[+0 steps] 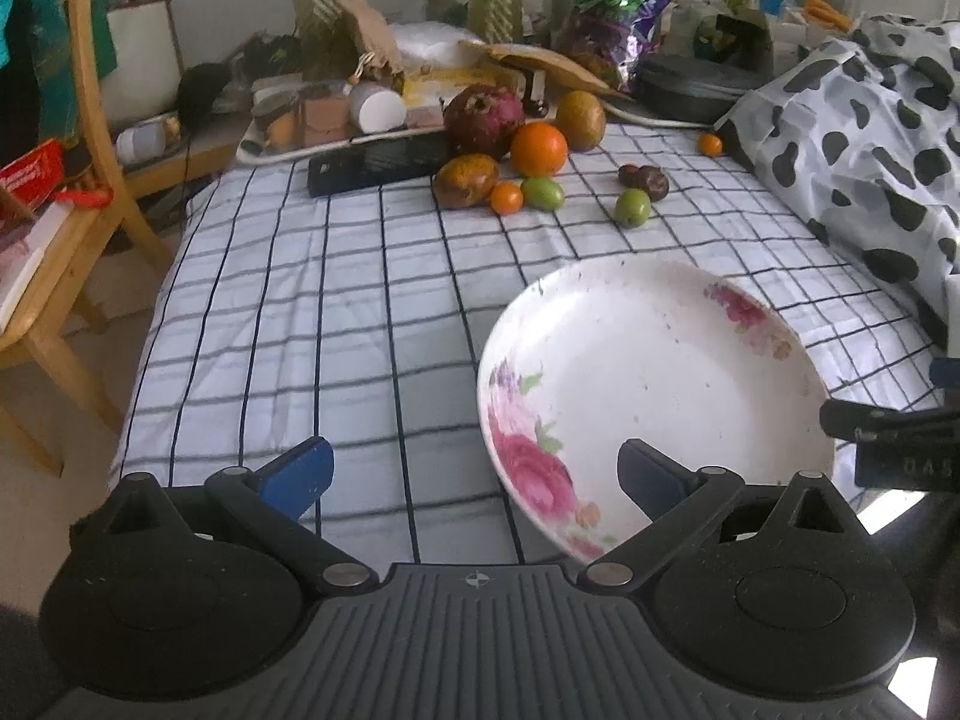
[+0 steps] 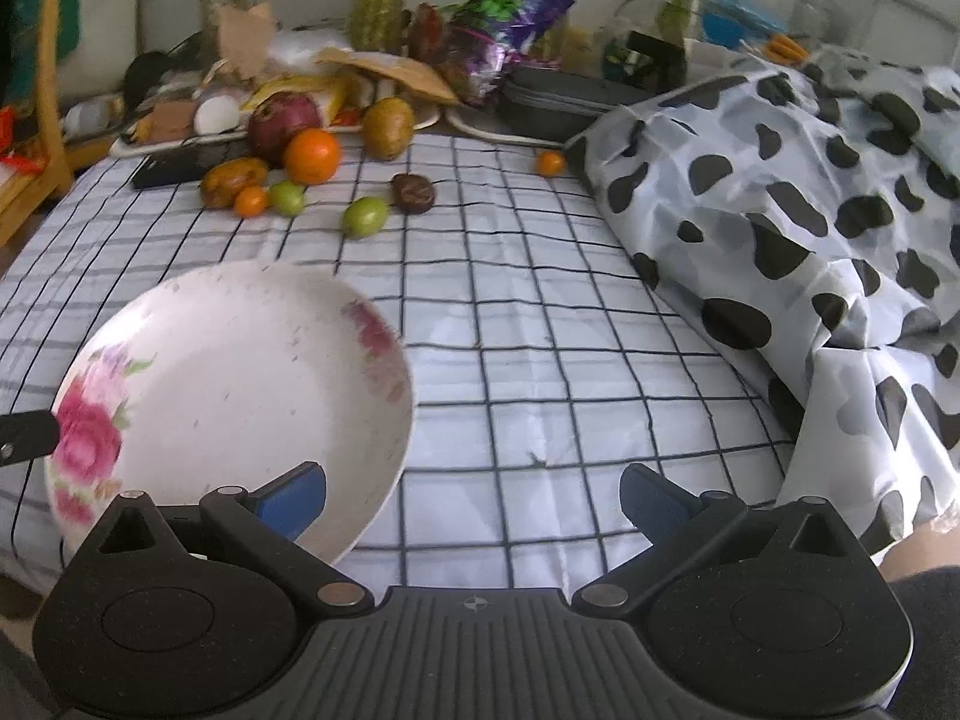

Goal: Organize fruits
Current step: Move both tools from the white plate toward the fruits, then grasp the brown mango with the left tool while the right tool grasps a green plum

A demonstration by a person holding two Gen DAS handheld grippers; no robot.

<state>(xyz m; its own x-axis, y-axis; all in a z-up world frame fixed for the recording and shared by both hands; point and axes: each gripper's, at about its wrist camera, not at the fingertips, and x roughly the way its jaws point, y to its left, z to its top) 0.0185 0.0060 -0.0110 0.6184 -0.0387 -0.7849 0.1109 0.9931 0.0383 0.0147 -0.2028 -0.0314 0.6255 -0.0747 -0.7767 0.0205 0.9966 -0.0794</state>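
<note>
Currently both hand-held grippers released, empty: left hand-held gripper (image 1: 474, 474), right hand-held gripper (image 2: 474, 495). Fruit pile, orange (image 1: 538, 149), far ahead beyond floral plate (image 1: 660, 360); left nearer pile.

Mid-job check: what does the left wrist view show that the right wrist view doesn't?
Only the left wrist view: a wooden chair beside the table, and the open left tool over bare checked cloth.
Only the right wrist view: the open right tool, its left finger over the plate's rim.
Both: the empty flowered plate, the big orange, two green fruits, and the spotted cloth.
</note>
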